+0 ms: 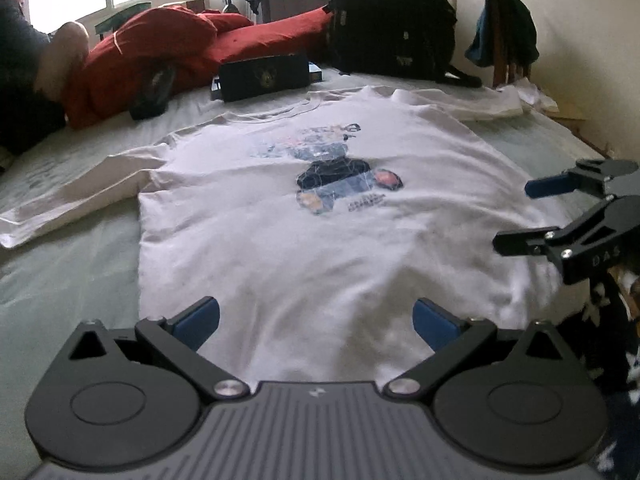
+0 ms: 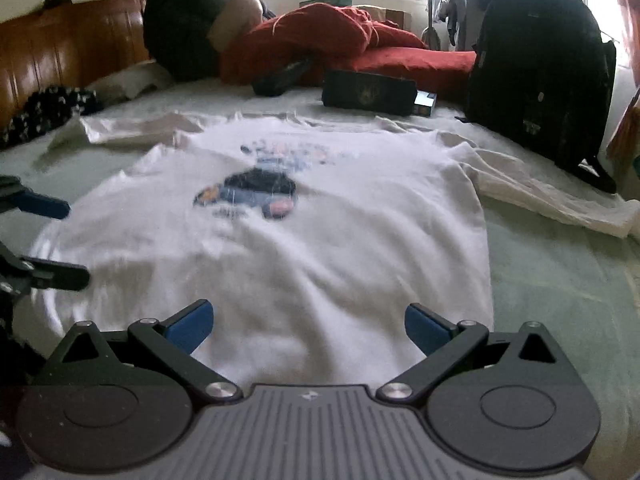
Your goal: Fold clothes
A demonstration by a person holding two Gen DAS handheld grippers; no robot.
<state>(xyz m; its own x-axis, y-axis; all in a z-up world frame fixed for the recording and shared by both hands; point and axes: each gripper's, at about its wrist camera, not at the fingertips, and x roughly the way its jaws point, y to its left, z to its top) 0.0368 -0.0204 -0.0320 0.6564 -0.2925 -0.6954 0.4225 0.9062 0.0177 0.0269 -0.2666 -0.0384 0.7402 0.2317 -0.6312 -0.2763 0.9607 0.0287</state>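
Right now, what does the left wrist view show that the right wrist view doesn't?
Only the left wrist view: a dark garment draped on a chair by the wall. Only the right wrist view: the wooden headboard and a black patterned cloth below it. Both share the white shirt spread flat on the bed, the red bedding, the black backpack, and the open left gripper and right gripper, neither gripping fabric.

Bed (image 1: 72,280) carries shirt (image 1: 280,240), backpack (image 1: 392,20), red bedding (image 1: 168,48).
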